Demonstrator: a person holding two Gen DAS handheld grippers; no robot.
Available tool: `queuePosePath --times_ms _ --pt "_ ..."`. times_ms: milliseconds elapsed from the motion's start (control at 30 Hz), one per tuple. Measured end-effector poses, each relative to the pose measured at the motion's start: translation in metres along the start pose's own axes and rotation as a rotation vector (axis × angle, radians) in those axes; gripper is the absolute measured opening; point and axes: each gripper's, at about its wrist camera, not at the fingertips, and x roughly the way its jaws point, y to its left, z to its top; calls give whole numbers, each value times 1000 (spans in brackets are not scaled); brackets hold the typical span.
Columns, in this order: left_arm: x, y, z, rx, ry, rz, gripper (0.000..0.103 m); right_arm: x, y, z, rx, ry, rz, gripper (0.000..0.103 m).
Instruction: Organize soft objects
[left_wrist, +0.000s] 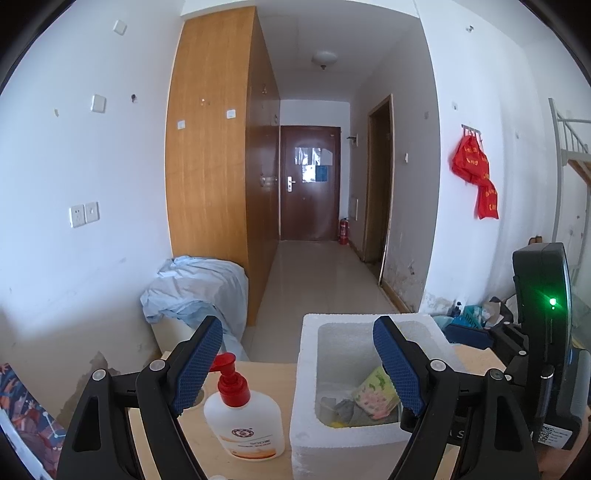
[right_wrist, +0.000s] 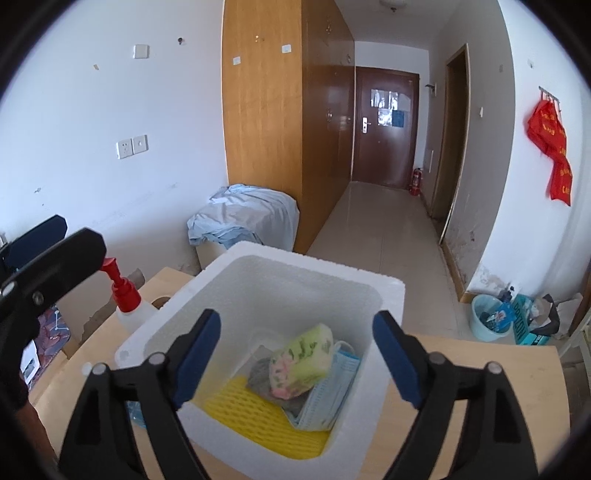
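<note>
White foam forms the box (right_wrist: 258, 280) that sits on our pale wooden table (right_wrist: 480, 369), and all the soft things we can see lie inside it. On its floor lies a yellow mesh sheet (right_wrist: 236, 406). A grey cloth (right_wrist: 260, 373) rests on that mesh, a blue face mask (right_wrist: 332, 384) leans against the box's right inner wall, and a green-and-pink printed sponge (right_wrist: 299, 363) sits on top of the cloth and the mask.

Our right gripper (right_wrist: 295, 358) hangs over the open box with its jaws spread wide; nothing is between the blue pads (right_wrist: 199, 354), and the sponge lies below them, free. Our left gripper (left_wrist: 299, 369) hovers near the box's left side, jaws likewise released and holding nothing. Through its camera one finger crosses in front of the box (left_wrist: 332, 435), and the sponge (left_wrist: 373, 391) shows just beside that finger, down inside.

Left of the box, close beside its wall, stands a white pump bottle (left_wrist: 243, 417) with a red pump head, upright on the table. In the right wrist view the left gripper's black body (right_wrist: 55, 266) shows at the left edge, in front of the bottle (right_wrist: 129, 306).

Beyond the table a pale blue sheet (right_wrist: 243, 218) is heaped against the wooden wardrobe (right_wrist: 266, 129). A tiled hallway runs to a dark brown door (right_wrist: 384, 125), a red extinguisher (right_wrist: 415, 181) stands near it, and red bags (right_wrist: 550, 144) hang on the right wall. A light blue basin (right_wrist: 487, 321) of clutter sits on the floor at the right.
</note>
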Motion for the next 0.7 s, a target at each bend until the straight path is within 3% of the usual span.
queuePosePath --times_ms 700 --pt "-86 -27 -11 31 -12 -47 84 -92 -6 -31 48 -57 -57 89"
